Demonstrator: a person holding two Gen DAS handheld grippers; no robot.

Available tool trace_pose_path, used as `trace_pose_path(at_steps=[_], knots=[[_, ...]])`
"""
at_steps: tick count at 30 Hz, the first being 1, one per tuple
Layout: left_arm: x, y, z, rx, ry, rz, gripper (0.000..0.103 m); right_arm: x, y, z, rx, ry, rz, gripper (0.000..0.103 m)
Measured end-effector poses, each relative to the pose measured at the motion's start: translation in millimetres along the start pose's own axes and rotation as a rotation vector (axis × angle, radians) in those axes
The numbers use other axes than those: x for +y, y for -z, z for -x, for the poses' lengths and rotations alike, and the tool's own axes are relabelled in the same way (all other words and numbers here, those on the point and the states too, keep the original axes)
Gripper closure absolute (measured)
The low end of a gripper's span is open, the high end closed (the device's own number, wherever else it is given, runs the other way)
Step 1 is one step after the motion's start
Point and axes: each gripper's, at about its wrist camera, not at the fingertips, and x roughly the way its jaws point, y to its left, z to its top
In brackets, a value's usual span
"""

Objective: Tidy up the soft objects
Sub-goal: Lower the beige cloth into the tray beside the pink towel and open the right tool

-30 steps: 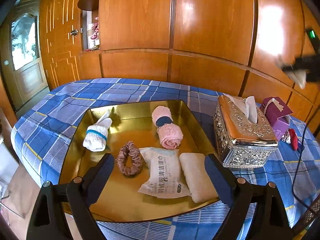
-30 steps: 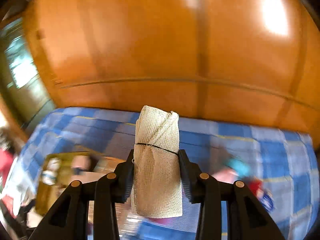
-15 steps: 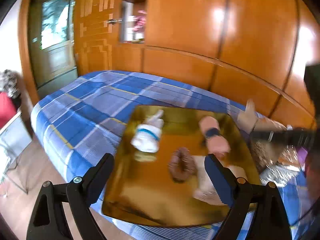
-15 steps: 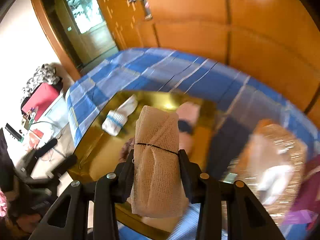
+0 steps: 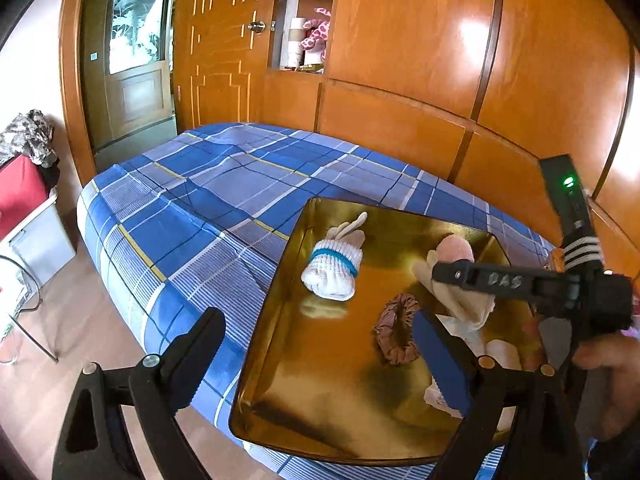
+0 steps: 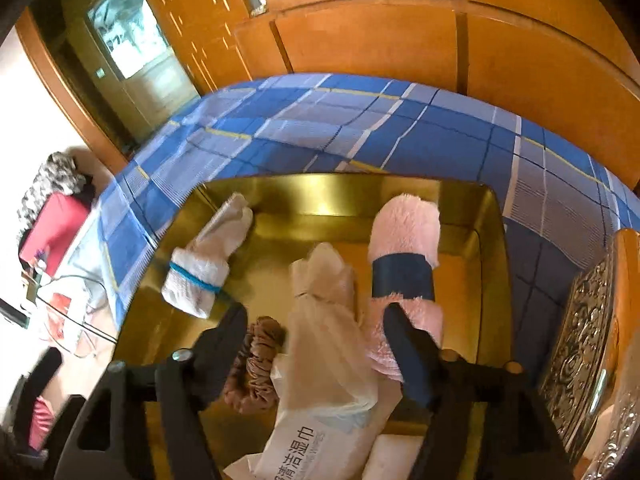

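A gold tray [image 5: 320,376] [image 6: 276,272] lies on the blue plaid bed. In it are a white sock roll with a blue band [image 5: 334,270] [image 6: 198,276], a pink towel roll with a dark band [image 6: 404,264], a brown scrunchie [image 5: 396,330] [image 6: 254,368], a wet-wipe pack [image 6: 316,436] and a cream gauze roll [image 6: 328,300] [image 5: 460,300]. My right gripper [image 6: 316,332] is open over the tray, its fingers either side of the gauze roll, which lies between scrunchie and pink towel. My left gripper [image 5: 320,356] is open and empty above the tray's near left part.
A silver embossed tissue box [image 6: 588,344] stands right of the tray. Wooden wall panels [image 5: 400,80] rise behind the bed. A door [image 5: 136,60] and a red box [image 5: 20,192] are at the left. The bed's edge [image 5: 120,288] drops to the floor.
My right gripper came down over the tray and opened; the gauze roll it held now lies in the tray. My left gripper shifted left, so the tray sits further right in its view.
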Motion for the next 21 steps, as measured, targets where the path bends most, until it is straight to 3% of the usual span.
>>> trace_pose_path(at_steps=[7, 12, 15, 21], knots=[[-11, 4, 2, -0.007, 0.021, -0.036, 0.008, -1, 14, 24, -0.05, 0.036, 0.025, 0.031], [-20, 6, 7, -0.014, 0.022, -0.067, 0.003, -1, 32, 54, -0.154, 0.123, 0.037, 0.03], [-27, 8, 9, -0.018, 0.031, -0.087, 0.002, -4, 42, 69, -0.195, 0.15, 0.027, 0.02], [-40, 13, 13, -0.017, 0.052, -0.125, 0.001, -5, 65, 95, -0.237, 0.183, 0.075, 0.02]])
